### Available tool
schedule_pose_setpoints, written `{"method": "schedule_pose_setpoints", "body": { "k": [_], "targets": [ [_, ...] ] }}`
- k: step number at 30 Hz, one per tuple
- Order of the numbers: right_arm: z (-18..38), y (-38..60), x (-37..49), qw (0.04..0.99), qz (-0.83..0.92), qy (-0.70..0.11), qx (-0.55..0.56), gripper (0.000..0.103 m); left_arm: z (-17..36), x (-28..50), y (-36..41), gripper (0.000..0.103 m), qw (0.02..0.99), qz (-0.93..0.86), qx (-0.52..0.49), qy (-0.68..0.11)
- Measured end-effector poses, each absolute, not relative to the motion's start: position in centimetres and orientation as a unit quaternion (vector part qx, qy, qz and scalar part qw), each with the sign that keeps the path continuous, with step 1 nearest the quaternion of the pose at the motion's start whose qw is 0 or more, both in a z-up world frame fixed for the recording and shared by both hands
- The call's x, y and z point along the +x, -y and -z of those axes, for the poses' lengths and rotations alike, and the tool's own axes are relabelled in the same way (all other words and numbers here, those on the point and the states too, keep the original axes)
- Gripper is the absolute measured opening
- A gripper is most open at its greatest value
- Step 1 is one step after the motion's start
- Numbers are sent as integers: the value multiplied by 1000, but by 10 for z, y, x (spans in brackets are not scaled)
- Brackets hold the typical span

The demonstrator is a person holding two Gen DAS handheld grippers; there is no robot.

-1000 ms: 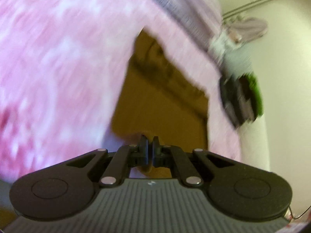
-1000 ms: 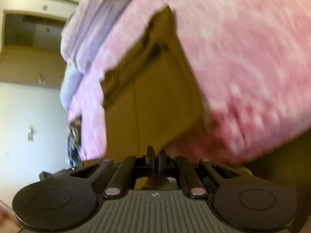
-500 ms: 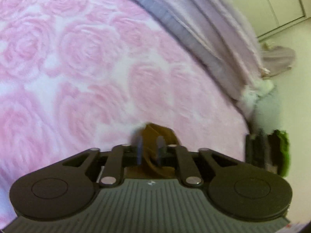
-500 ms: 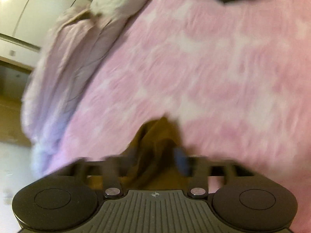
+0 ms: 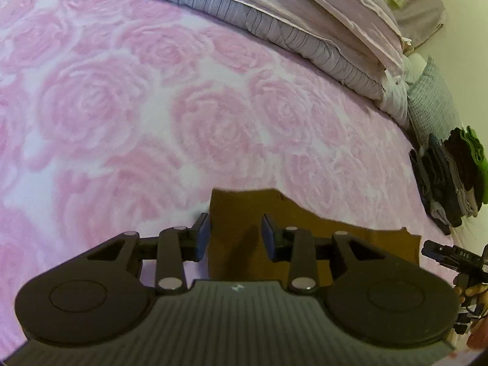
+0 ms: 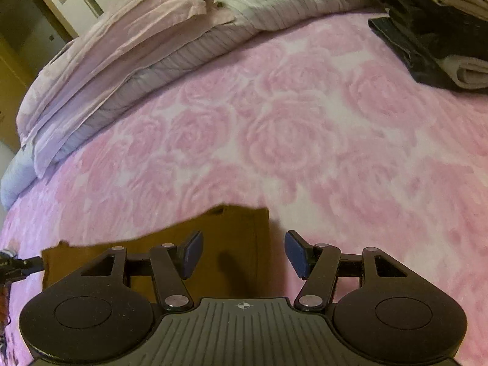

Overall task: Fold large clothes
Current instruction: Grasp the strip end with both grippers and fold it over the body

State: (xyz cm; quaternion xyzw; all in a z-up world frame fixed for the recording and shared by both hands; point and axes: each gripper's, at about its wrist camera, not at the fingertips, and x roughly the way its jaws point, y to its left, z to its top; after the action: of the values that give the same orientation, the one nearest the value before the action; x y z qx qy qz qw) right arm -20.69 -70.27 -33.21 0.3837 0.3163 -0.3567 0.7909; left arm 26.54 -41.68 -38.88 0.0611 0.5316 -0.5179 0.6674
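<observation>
The left claw is seen with its jaws opening, the pads clear of the brown garment whose top corner lies between them; the right claw stands spread wide over the other top corner of the same cloth, nothing pinched. The garment is laid flat on the pink rose blanket of the bed, close to its near edge, with its upper hem running between the two claws. The step is judged to be the release after laying down a fold; it is done well if both claws are lifted straight off, so that no pad drags a corner out of line. Beyond the hem a broad stretch of blanket is open for the next fold. A rolled duvet bounds it along the far edge, and a stack of folded clothes sits at the far right corner, well apart.
</observation>
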Motion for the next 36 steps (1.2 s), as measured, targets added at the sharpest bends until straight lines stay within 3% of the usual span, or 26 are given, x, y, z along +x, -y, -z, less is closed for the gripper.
{"method": "schedule_pose_setpoints", "body": {
  "k": [2,4,5,6,15,17,19,21,28,36],
  "targets": [
    [338,709,-205,789,362,-307,389,56,393,269,421,24,666,516,53,-536],
    [342,712,-205,792,355,-303,393,39,395,270,421,17,665,518,52,-536],
    [343,712,-203,794,350,-307,391,17,395,270,421,12,667,518,53,-533],
    [343,711,-202,796,350,-312,382,7,393,268,420,11,670,520,56,-527],
    [328,693,-190,820,392,-310,279,6,382,244,435,8,706,537,120,-445],
    [341,697,-182,808,395,-337,278,8,393,243,446,15,708,522,143,-454],
    [353,700,-175,785,408,-373,280,15,395,242,450,19,719,502,155,-455],
    [346,694,-174,775,438,-369,267,32,384,238,443,23,750,480,149,-429],
    [303,598,-167,807,418,-357,216,33,338,180,392,25,744,516,147,-399],
    [330,516,-180,793,381,-422,217,33,372,121,342,19,723,487,225,-435]
  ]
}}
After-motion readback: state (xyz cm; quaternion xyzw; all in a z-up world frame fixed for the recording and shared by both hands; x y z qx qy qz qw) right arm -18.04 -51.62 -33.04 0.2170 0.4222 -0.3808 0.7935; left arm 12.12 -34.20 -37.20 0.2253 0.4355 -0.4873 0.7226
